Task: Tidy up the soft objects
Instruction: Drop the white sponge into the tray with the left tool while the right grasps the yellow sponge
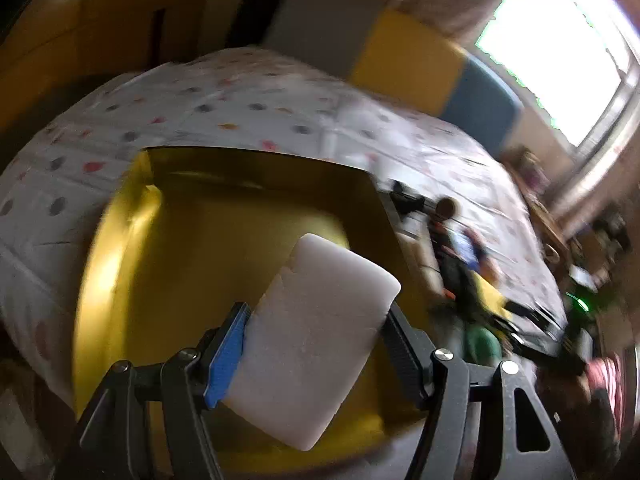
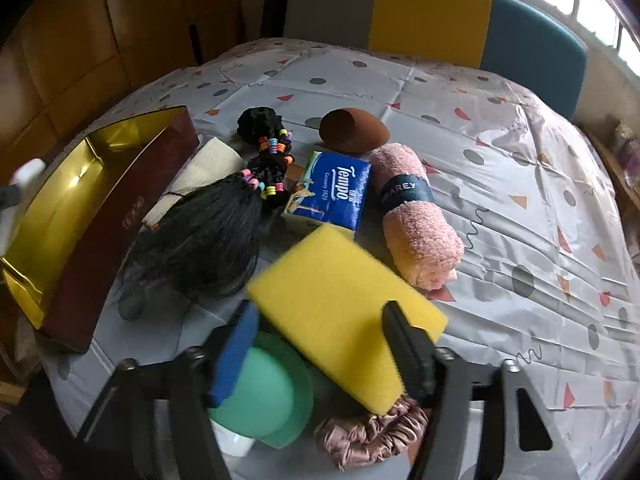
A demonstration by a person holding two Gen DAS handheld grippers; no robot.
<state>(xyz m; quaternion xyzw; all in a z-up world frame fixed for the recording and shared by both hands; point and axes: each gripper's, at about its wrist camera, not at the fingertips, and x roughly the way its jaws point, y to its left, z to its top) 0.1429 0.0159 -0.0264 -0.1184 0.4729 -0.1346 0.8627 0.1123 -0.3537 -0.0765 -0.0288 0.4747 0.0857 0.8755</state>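
White foam, a sponge block [image 1: 316, 336], sits pinched between the left gripper's [image 1: 318, 344] jaws above the gold-lined box [image 1: 132, 248]. It looks light and squashy, so its short edges suit the grip. On the counter [image 2: 500, 184], the right gripper's [image 2: 320, 344] jaws straddle the yellow sponge [image 2: 340, 308]; whether they press it, I cannot tell.

In the left wrist view, motion is smearing the dotted white tablecloth [image 1: 224, 100] and the jumble of objects at its right [image 1: 472, 268] into shapes too blurred to name. In the right wrist view, the yellow rectangular sponge [image 2: 340, 304] is covering part of the round mint-green plastic lid [image 2: 268, 392] and the pink satin scrunchie [image 2: 372, 432]. The gold-lined dark red box [image 2: 92, 216] is running off the left edge, and the black mesh pouf [image 2: 200, 240] is hiding much of the folded cream cloth [image 2: 200, 176].
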